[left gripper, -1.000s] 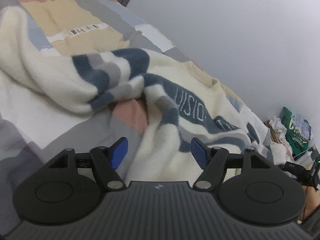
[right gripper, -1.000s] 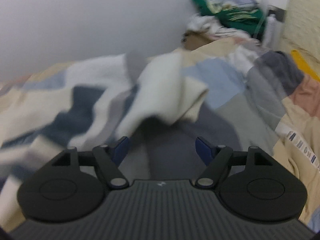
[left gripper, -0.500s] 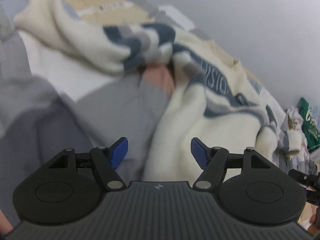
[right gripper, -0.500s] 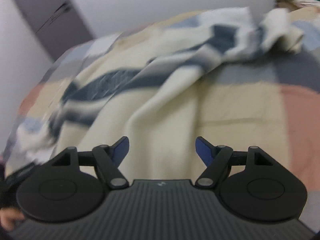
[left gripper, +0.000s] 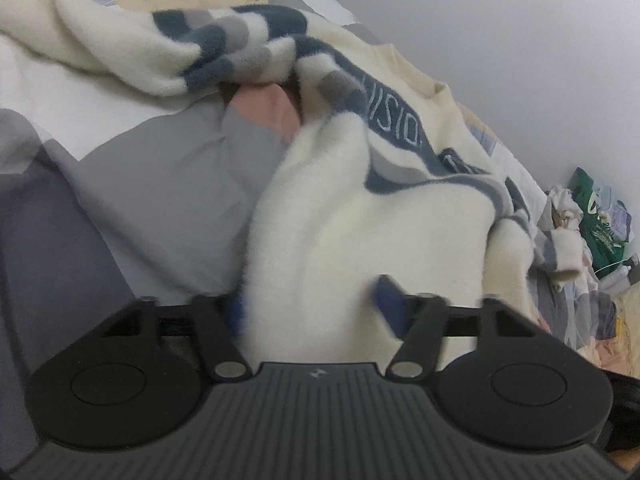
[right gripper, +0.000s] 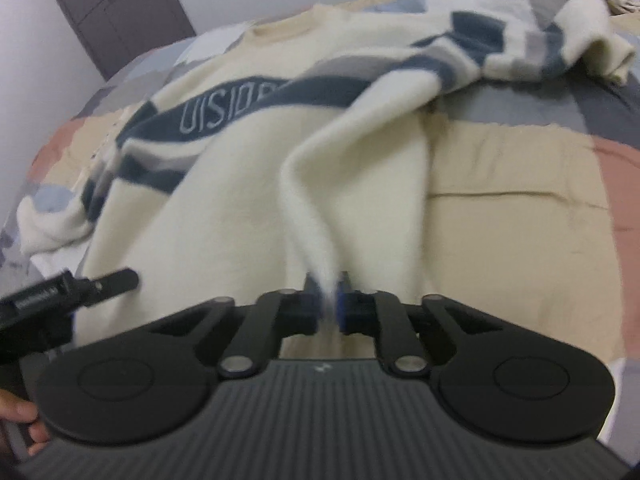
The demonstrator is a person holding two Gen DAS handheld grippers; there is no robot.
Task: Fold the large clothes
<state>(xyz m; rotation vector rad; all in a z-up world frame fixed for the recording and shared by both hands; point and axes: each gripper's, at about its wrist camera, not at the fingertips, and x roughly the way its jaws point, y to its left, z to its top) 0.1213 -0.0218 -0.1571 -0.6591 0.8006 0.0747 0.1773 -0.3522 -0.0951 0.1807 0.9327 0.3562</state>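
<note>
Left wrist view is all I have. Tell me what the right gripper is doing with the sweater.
Observer: The right gripper is shut on a pinch of the sweater hem; a cream ridge of fabric rises from its fingers.
Operator: Report the far sleeve.
Observer: The right wrist view shows the striped sleeve stretched out toward the bed's far corner, cuff crumpled.
Operator: Say how my left gripper looks from there.
Observer: The left gripper shows at the hem's left side, one dark finger lying on the cream fabric. Its jaws cannot be judged from there.
</note>
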